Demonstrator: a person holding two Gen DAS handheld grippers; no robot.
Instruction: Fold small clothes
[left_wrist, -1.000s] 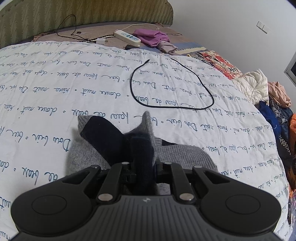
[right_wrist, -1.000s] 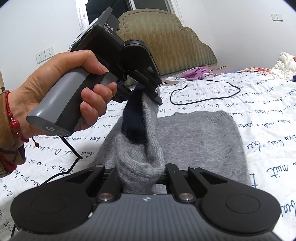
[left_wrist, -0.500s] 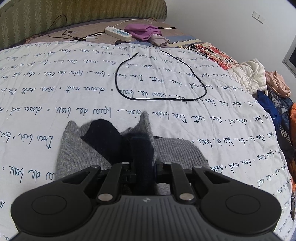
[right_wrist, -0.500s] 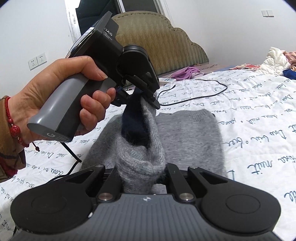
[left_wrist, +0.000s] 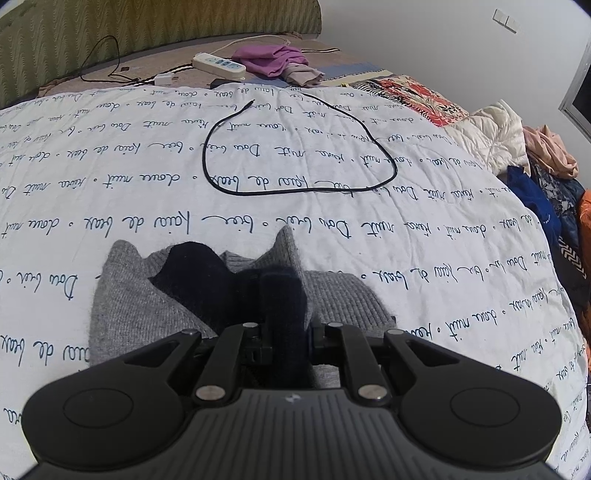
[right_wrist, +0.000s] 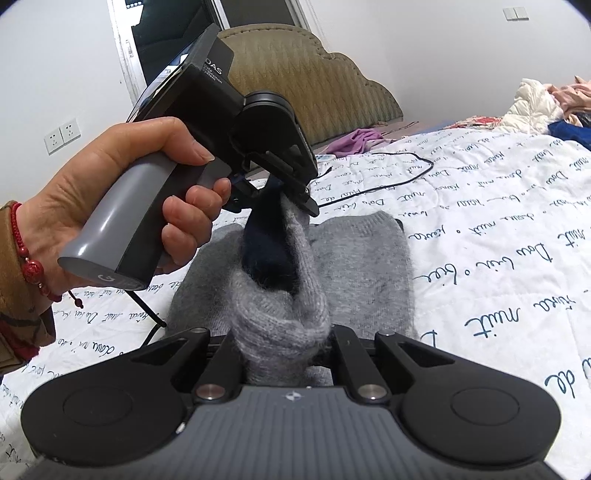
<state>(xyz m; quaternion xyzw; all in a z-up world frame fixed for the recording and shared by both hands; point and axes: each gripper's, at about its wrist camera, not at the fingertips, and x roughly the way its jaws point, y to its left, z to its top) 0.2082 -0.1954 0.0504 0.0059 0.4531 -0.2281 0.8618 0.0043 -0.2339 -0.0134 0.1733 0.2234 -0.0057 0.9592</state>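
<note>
Above the flat grey garment (right_wrist: 369, 266) on the quilt (right_wrist: 498, 221), its lifted fold spans both tools, left gripper (right_wrist: 295, 199) clamped at the far end, right gripper (right_wrist: 284, 343) clamped nearest.

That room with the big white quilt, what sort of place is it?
Most likely a home bedroom. A white quilt printed with cursive writing covers a bed, a padded headboard stands behind it, and loose clothes are piled along one side. A grey knit garment lies on the quilt.

Cable (left_wrist: 295, 162) loop beyond sweater (left_wrist: 147, 306) on quilt (left_wrist: 443, 240).
</note>
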